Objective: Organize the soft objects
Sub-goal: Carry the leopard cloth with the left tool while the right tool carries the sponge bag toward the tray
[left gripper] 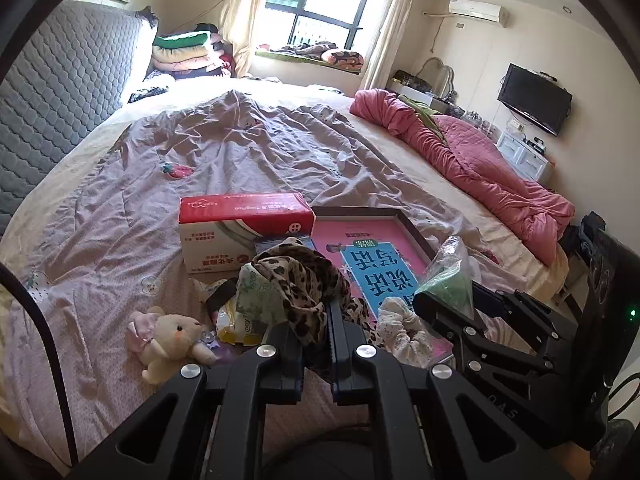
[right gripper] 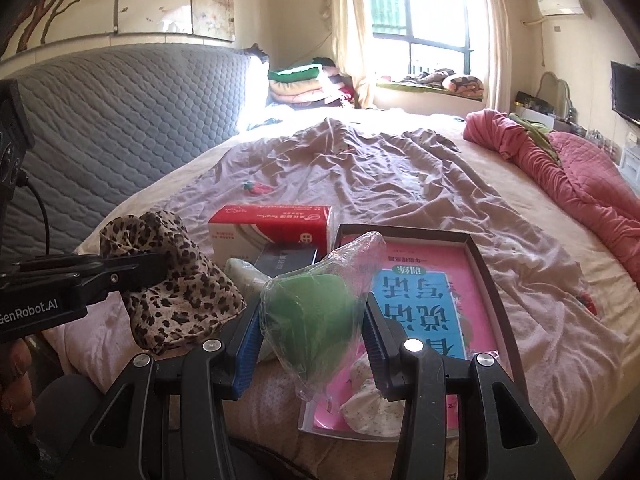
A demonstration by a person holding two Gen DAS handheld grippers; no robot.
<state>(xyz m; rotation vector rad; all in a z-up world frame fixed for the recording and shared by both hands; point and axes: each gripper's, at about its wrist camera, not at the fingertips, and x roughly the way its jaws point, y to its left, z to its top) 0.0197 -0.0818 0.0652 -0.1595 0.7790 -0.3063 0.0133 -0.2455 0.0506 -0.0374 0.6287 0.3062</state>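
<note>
Sunlit from the window at the far wall, the bed [left gripper: 280, 152] spreads ahead of both my grippers under a rumpled mauve sheet. On my left gripper [left gripper: 316, 320] the fingers are pinched tight on a leopard-print cloth [left gripper: 304, 280], which bunches up above the fingertips and hangs clear of the bedding; from the right wrist camera that same cloth [right gripper: 176, 276] droops below the left gripper's fingers [right gripper: 132, 268], off to the left of my right fingers. My right gripper [right gripper: 310, 320] stands part-way apart with its blue-lined pads pressing both sides of a clear plastic bag holding something green [right gripper: 316, 308], lifted off the sheet; the bag's loose top sticks up past the fingertips.

Just beyond and below the right fingertips lies a dark-framed tray with a pink and blue printed sheet [right gripper: 424, 280] in it, and a small pale floral cloth [right gripper: 372, 404] rests on its near edge, under the right finger. Beyond the left fingertips stands a red and white carton [left gripper: 244, 228], with a dark flat box [right gripper: 286, 258] against its near side. Left of the left fingers, on the sheet, a small cream plush bunny [left gripper: 168, 336] lies on its side, and between it and the fingers sit some crumpled packets [left gripper: 240, 312]. Far to the right of everything, a pink quilt [left gripper: 472, 160] is heaped along the bed's edge
</note>
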